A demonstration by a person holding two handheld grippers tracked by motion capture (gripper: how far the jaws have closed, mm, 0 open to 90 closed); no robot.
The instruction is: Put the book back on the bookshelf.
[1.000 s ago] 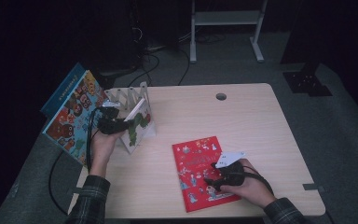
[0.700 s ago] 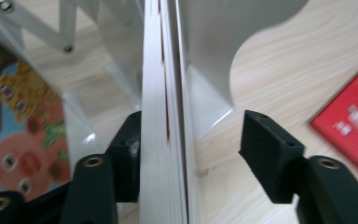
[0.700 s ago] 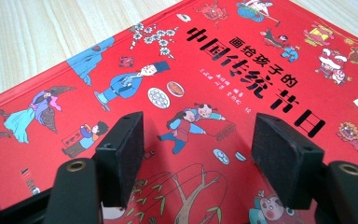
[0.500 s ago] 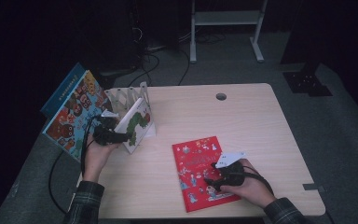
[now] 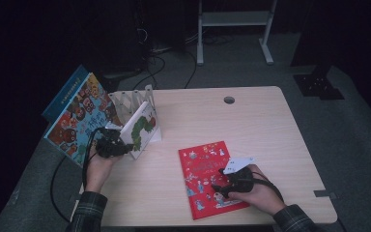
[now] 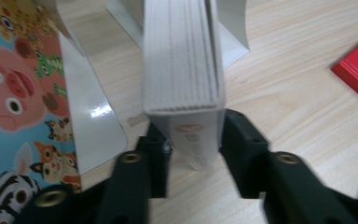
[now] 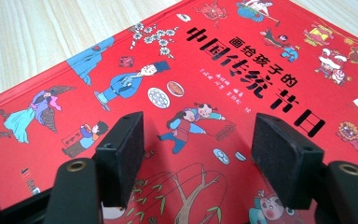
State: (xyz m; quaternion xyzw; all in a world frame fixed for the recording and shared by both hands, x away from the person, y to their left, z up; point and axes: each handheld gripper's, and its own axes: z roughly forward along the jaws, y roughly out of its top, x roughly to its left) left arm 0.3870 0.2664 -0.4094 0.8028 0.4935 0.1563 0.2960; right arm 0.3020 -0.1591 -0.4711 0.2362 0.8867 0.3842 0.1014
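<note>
Over the last second the left tool point(image 6: 191, 154) has drawn back and down along the caterpillar board book point(image 6: 182, 60) in the white rack point(image 5: 125, 99), jaws closed on its corner, suggesting seating, while the right tool point(image 7: 200, 154) hovers open over the red picture book point(image 5: 207, 176) on the table point(image 5: 270, 121).

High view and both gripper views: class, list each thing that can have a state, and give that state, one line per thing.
Left gripper: shut on caterpillar book.
Right gripper: open, over red picture book.
Caterpillar book: closed, leaning in white rack.
Red picture book: closed, flat on table.
Animal picture book: closed, leaning at the rack's left end.
White rack: upright on the table.
</note>
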